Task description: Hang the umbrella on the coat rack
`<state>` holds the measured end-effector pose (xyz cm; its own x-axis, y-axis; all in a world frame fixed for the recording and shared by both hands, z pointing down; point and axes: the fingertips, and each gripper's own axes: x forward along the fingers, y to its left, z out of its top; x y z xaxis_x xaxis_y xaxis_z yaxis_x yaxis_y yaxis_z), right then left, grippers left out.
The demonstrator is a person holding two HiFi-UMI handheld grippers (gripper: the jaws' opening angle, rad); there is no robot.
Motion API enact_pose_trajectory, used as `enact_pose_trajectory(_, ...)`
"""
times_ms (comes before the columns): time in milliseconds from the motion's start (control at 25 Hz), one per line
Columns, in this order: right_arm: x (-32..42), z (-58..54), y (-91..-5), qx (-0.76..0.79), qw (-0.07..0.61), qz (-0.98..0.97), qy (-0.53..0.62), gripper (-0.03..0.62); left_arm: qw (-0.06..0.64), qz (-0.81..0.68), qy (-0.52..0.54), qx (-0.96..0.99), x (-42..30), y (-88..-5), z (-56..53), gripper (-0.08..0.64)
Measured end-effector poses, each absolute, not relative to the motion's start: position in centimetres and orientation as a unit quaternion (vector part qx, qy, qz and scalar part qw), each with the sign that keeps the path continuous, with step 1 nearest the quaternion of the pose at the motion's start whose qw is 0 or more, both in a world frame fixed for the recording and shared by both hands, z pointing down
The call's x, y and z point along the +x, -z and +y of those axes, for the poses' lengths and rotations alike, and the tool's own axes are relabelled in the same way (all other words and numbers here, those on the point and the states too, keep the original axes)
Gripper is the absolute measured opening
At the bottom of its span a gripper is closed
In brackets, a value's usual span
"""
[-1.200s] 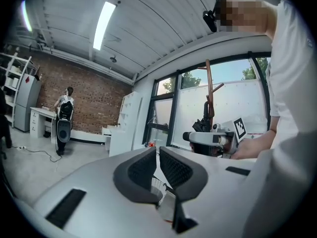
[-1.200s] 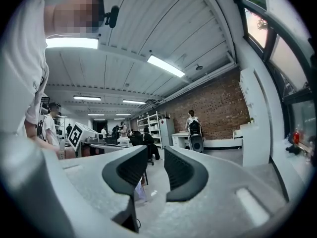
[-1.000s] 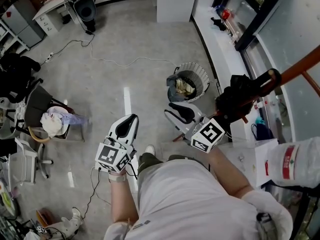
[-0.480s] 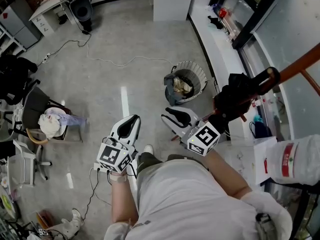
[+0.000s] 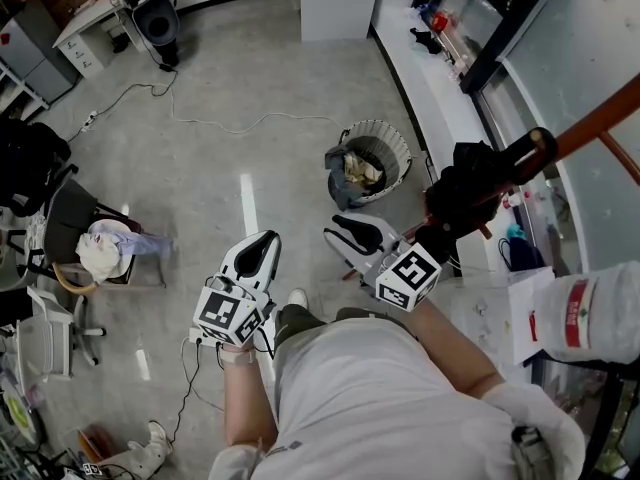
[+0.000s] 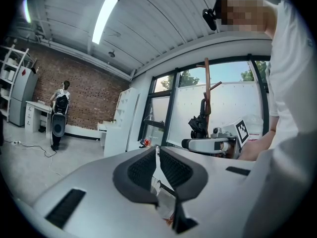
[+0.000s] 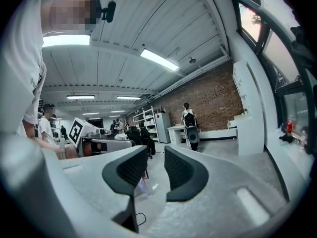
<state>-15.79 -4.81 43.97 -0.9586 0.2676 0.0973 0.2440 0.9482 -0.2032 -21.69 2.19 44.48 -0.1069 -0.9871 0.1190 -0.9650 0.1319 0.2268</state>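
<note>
Little had changed over the last second. The left tongs [image 5: 262,242] kept still, pads together on nothing. The right tongs [image 5: 345,233] did likewise, drawn in to a narrow slit and empty. Just right of them the umbrella [image 5: 465,193] still hung from the rack [image 5: 590,128], free of both, so the hanging looked done.
</note>
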Motion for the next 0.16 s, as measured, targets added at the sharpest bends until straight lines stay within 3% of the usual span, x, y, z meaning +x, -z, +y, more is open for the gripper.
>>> enact_pose_trajectory(160, -15.71, -5.07, -44.03, -0.122, 0.063, -0.986, -0.099, 0.11, 0.122, -0.74, 0.046, 0.66, -21.53, -44.6, 1.95, 0.003)
